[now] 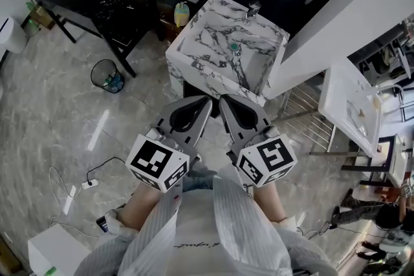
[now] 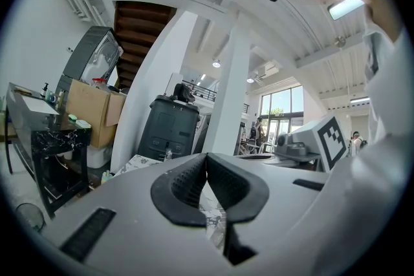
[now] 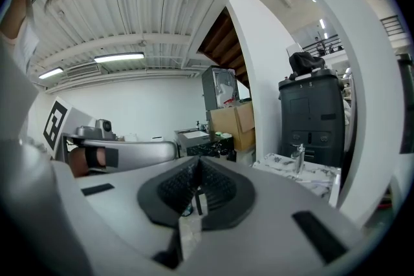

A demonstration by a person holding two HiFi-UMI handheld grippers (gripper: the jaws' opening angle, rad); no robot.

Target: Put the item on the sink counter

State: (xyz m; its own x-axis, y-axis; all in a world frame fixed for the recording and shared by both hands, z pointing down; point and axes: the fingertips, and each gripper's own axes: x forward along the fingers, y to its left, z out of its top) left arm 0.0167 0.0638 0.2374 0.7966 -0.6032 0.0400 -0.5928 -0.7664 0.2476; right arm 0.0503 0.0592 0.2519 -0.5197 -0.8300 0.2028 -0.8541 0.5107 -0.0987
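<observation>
Basically, the big square white sink counter with grey marble veining (image 1: 207,74) sat just ahead of both tools. The left gripper (image 1: 206,103) and right gripper (image 1: 226,103) were close beside each other, each with its black ribbed jaws clenched together on nothing. A small round teal item (image 1: 233,46) lay down in the basin beyond the jaw tips, nearer than the chrome faucet (image 1: 253,9).

Marble sink counter (image 1: 191,53), teal object (image 1: 234,46) in basin
</observation>
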